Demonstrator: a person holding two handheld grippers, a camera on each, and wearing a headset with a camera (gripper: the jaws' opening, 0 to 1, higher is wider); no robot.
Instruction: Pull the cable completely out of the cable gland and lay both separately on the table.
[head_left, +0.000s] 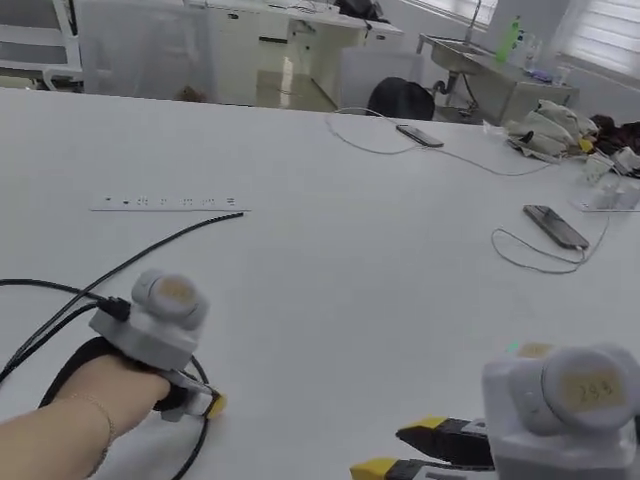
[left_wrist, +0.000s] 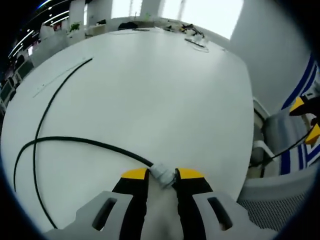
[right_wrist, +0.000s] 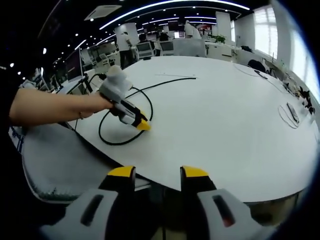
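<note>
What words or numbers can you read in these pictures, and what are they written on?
No text here reads clearly.
White strip on the table: a row of small dark marks, too small to read.
Right gripper: a yellowish sticker on its top with faint marks, too blurred to read.
</note>
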